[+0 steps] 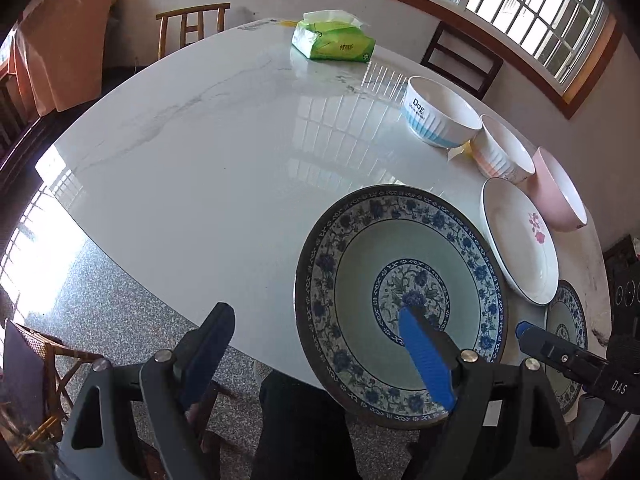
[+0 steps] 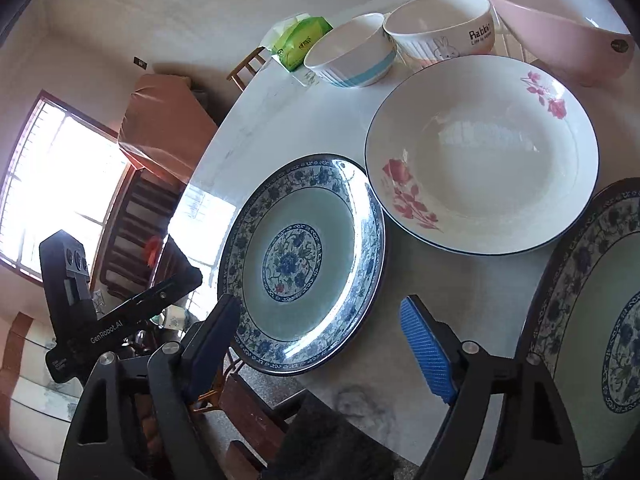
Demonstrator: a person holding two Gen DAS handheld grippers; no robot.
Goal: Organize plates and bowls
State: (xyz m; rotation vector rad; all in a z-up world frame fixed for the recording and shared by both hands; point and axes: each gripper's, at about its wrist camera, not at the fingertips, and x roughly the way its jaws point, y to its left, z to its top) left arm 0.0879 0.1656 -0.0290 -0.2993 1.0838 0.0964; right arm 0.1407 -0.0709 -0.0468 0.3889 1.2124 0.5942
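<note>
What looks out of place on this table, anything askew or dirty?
The blue-patterned plate at the left of the right wrist view sticks out past the table edge, so it could tip off. A dark smudge marks the tabletop near that edge. Nothing looks spilled or broken.

Bare table (image 1: 200,152) left; bowls (image 1: 440,114) crowd the right.

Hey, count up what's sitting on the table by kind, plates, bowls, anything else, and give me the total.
Plates: 3, two blue-patterned plates and one white plate with pink flowers
Bowls: 3, a blue-striped bowl, a rabbit bowl and a pink bowl
Tissue packs: 1, the green tissue pack
Total: 7
</note>
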